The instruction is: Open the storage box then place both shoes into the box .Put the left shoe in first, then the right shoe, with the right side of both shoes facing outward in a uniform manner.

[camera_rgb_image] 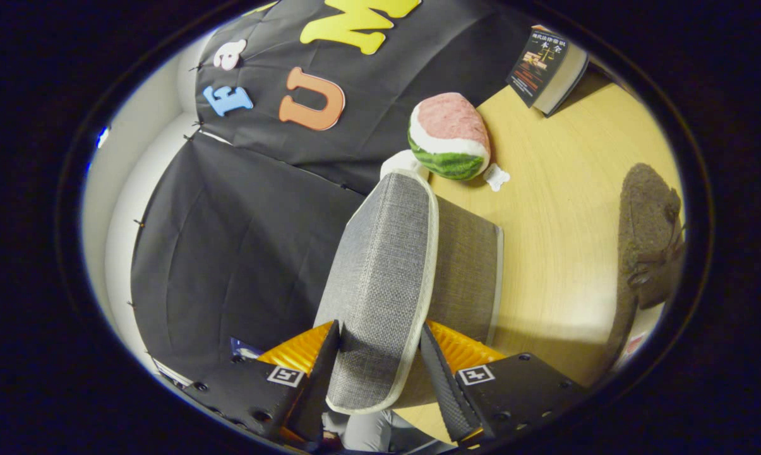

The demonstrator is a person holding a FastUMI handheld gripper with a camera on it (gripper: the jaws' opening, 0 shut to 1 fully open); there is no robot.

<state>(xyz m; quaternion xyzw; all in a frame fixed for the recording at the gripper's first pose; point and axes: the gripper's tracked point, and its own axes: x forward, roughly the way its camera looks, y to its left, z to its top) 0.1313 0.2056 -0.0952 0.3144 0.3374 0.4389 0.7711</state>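
My gripper [380, 370] is shut on the grey fabric lid [383, 265] of the storage box; both fingers press on the lid's near end. The lid has a white trim and stretches away from the fingers. Beside it lies the grey box body [467, 272], resting on the wooden table [557, 208]. The lid looks swung up from the box, and the box's inside is hidden. A dark fuzzy shoe [648, 234] lies on the table beyond the box, well off to the side of the fingers.
A watermelon-slice plush [449, 136] with a white tag [497, 177] sits just past the lid's far end. A book [544, 66] stands at the table's far corner. The black cloth wall [241, 253] runs along the other side of the lid.
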